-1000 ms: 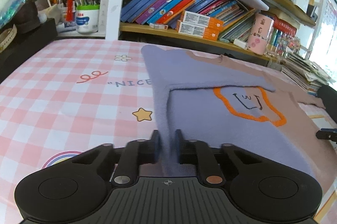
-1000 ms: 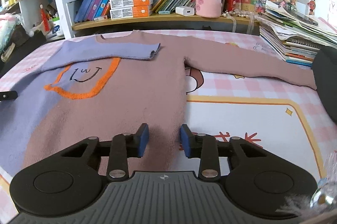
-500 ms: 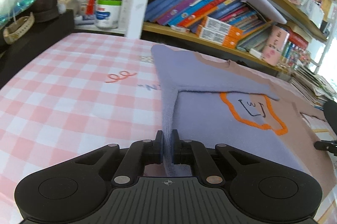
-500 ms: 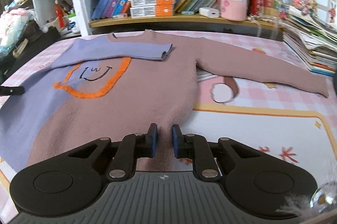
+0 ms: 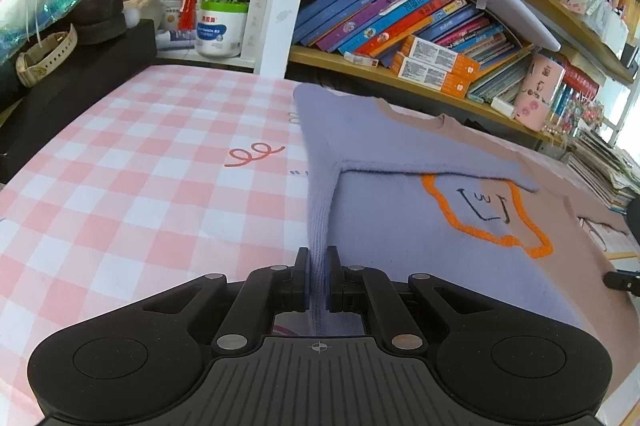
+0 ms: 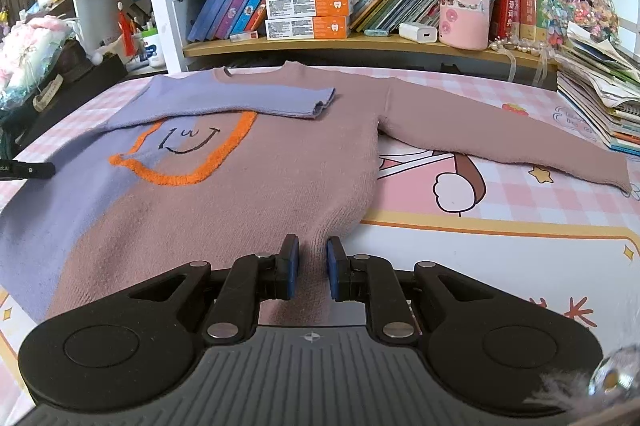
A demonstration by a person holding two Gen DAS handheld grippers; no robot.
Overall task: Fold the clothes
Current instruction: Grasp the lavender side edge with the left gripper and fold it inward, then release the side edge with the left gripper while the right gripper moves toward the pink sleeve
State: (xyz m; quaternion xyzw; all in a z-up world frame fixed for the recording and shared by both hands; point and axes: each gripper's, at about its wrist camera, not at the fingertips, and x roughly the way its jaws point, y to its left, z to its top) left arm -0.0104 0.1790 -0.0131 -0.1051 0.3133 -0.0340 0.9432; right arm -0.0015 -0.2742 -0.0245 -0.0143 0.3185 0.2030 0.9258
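Note:
A mauve and lilac sweater [image 6: 260, 186] with an orange outlined face lies flat on the pink checked table cover [image 5: 140, 186]. Its lilac sleeve [image 6: 256, 98] is folded across the chest, while the mauve sleeve [image 6: 500, 134] stretches out to the right. My left gripper [image 5: 318, 266] is shut on the sweater's lilac side edge [image 5: 320, 210], which rises as a thin ridge between the pads. My right gripper [image 6: 313, 258] is shut on the mauve hem near its right corner, with a fold of knit pinched between the blue pads. The right gripper's tip [image 5: 624, 280] shows at the far right of the left wrist view.
Bookshelves [image 6: 320, 6] full of books run along the far side, with a pink tumbler [image 6: 464, 2] on the lower shelf. A stack of magazines [image 6: 600, 98] sits at the right edge. A black box [image 5: 80, 74] with a watch and plush toys borders the left.
The right gripper's jaws have closed from a wide gap onto the mauve hem. The left gripper kept its hold on the lilac edge and shifted sideways, so the edge now stands as a narrower ridge.

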